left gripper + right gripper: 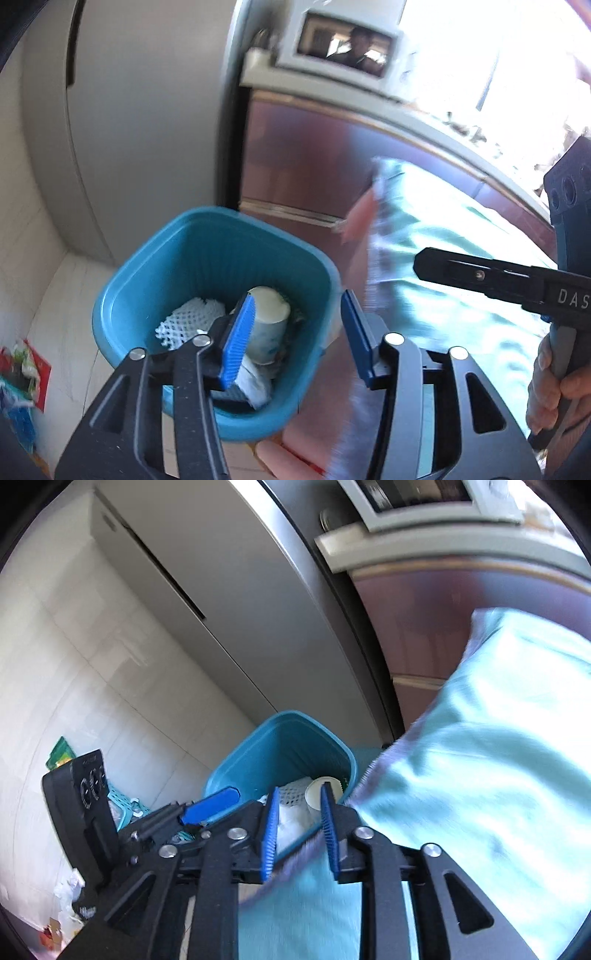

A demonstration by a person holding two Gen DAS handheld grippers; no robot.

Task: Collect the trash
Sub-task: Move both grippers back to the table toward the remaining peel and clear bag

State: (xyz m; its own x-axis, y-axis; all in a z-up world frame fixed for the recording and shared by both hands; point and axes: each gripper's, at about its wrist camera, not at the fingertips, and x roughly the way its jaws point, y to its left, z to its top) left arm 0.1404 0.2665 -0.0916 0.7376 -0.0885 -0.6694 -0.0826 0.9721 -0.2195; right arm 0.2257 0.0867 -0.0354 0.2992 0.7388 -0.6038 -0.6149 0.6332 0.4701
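Note:
A teal plastic trash bin (155, 280) stands on the floor and holds a paper cup (267, 317), white foam netting (184, 321) and crumpled paper. My left gripper (299, 332) is open and empty, with its left finger over the bin's mouth. The bin also shows in the right wrist view (280, 746). My right gripper (299, 830) is open and empty above the bin's near rim, next to a light green cloth (480, 757). The right gripper also shows at the right of the left wrist view (480, 275).
A grey fridge (147, 110) stands behind the bin, next to a reddish cabinet (314, 155) with a microwave (343, 44) on top. Colourful wrappers (22, 373) and a small teal basket (122, 805) lie on the white tiled floor at left.

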